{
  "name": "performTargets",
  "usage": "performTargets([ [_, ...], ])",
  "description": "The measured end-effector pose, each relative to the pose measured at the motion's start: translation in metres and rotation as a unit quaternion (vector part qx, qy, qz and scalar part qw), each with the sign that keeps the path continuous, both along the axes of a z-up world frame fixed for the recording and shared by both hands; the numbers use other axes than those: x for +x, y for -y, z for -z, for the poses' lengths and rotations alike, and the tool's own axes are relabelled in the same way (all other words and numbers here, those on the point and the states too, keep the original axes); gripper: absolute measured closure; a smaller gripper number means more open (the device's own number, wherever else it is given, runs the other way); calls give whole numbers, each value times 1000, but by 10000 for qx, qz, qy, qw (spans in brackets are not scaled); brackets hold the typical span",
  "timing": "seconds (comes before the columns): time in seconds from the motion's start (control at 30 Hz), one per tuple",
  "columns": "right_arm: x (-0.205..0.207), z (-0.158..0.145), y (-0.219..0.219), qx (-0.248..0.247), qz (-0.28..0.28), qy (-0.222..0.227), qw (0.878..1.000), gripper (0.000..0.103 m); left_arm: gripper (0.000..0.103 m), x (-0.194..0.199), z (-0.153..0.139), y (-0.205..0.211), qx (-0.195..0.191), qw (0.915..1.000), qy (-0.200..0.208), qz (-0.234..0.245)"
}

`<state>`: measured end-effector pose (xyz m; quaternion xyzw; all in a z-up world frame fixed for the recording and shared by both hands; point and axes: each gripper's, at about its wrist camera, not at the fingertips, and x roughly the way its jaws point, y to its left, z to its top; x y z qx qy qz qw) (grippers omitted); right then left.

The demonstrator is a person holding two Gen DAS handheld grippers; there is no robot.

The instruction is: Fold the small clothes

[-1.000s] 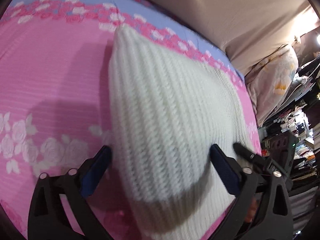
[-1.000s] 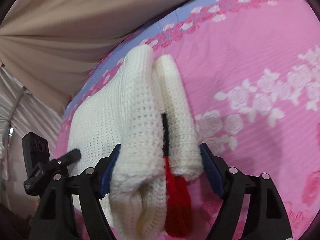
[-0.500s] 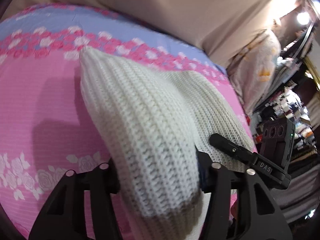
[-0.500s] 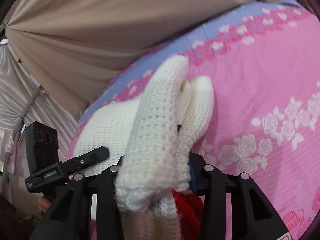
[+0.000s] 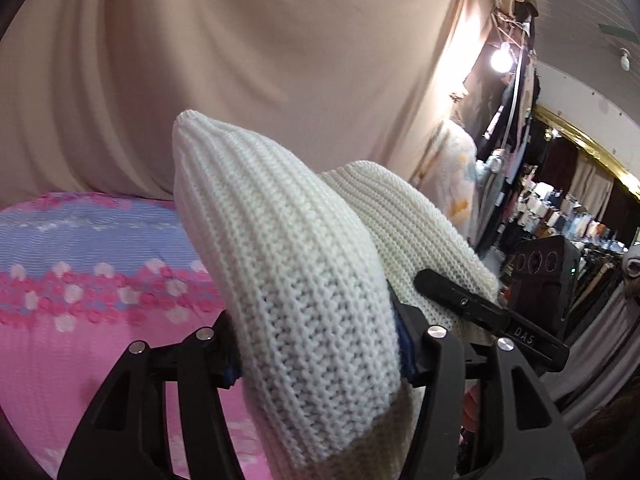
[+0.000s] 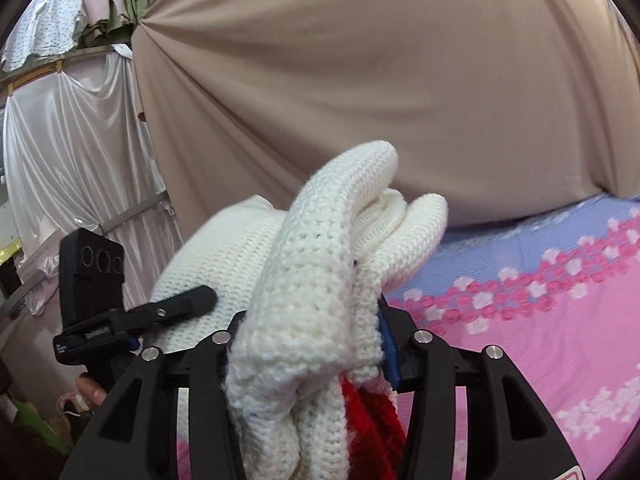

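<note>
Both tongs, left [image 5: 316, 360] and right [image 6: 308, 344], pinching white knit garment [image 5: 288, 264], pink floral bedspread [image 5: 80, 340], beige curtain [image 6: 360, 80]

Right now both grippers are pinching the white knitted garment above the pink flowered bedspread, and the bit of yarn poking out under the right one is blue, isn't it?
Not quite: the yarn is red, not blue, as the right wrist view shows. The rest holds: the left gripper and right gripper both pinch the white knitted garment above the pink flowered bedspread.
</note>
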<state>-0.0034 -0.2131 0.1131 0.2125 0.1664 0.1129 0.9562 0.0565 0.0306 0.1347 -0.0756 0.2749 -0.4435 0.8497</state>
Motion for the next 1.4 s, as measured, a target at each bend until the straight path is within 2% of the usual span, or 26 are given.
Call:
performTargets([
  [0.03,14,15,-3,36,-7,-112,9999,46,39,10,10,-6,80,9999,-62,-109],
  [0.07,33,38,-5,96,-44,-343,9994,44,31,24,30,-13,245,9991,-203,-281],
  [0.1,52,67,-6,161,-4,-692,9975,44,28,37,53,-19,426,9972,-400,-457],
  [0.17,79,124,-6,300,179,-1527,9877,43,28,62,115,-35,848,9864,-1093,-890],
  [0.2,85,148,-3,467,280,-1940,9795,43,29,69,139,-45,915,9793,-1442,-1084],
  [0.27,82,171,6,1079,171,-2080,9720,42,30,70,164,-69,663,9724,-1771,-1367],
  [0.33,79,170,10,1256,224,-1952,9724,32,28,66,165,-85,92,9746,-1880,-1211],
  [0.4,89,165,10,1215,134,-1948,9732,27,18,66,161,-87,-168,9751,-1886,-1154],
  [0.43,95,164,8,1214,74,-2007,9721,25,13,70,161,-83,-134,9762,-1858,-1112],
  [0.5,111,172,2,1204,-70,-2221,9675,24,13,77,166,-75,91,9759,-1880,-1107],
  [0.57,119,179,-5,978,-33,-2271,9689,26,15,90,177,-66,250,9733,-1977,-1136],
  [0.6,122,180,-8,855,-10,-2273,9701,36,18,96,182,-63,289,9720,-2044,-1123],
  [0.63,126,177,-11,750,-17,-2256,9713,57,27,100,186,-61,332,9711,-2074,-1132],
  [0.67,129,174,-13,750,-102,-2197,9726,65,37,104,187,-60,329,9717,-2053,-1118],
  [0.77,123,140,-19,581,-169,-1712,9834,74,56,108,167,-58,240,9795,-1793,-892],
  [0.83,114,110,-27,313,-198,-1260,9913,84,57,101,144,-55,218,9863,-1440,-774],
  [0.9,105,90,-35,30,-125,-945,9954,84,57,93,127,-51,296,9909,-1119,-685],
  [0.97,106,95,-35,-222,29,-1036,9944,81,53,91,127,-44,522,9916,-952,-710],
  [1.0,112,107,-34,-334,119,-1240,9916,76,51,92,134,-40,734,9896,-918,-823],
  [1.03,124,131,-33,-505,202,-1668,9845,74,50,94,143,-35,1000,9860,-913,-970],
  [1.07,132,151,-30,-620,295,-2040,9766,73,45,99,162,-32,1387,9777,-1045,-1183],
  [1.1,132,167,-23,-450,292,-2243,9730,66,42,99,171,-36,1415,9755,-1114,-1265],
  [1.17,117,169,-15,53,229,-2112,9772,60,40,93,177,-52,1078,9772,-1324,-1263],
  [1.23,105,158,-13,58,214,-2014,9793,55,40,89,177,-64,943,9757,-1466,-1327],
  [1.33,90,151,-13,189,187,-1940,9806,55,35,88,185,-77,850,9727,-1642,-1403],
  [1.4,76,146,-19,-18,389,-1779,9833,55,35,86,189,-83,737,9708,-1780,-1431],
])
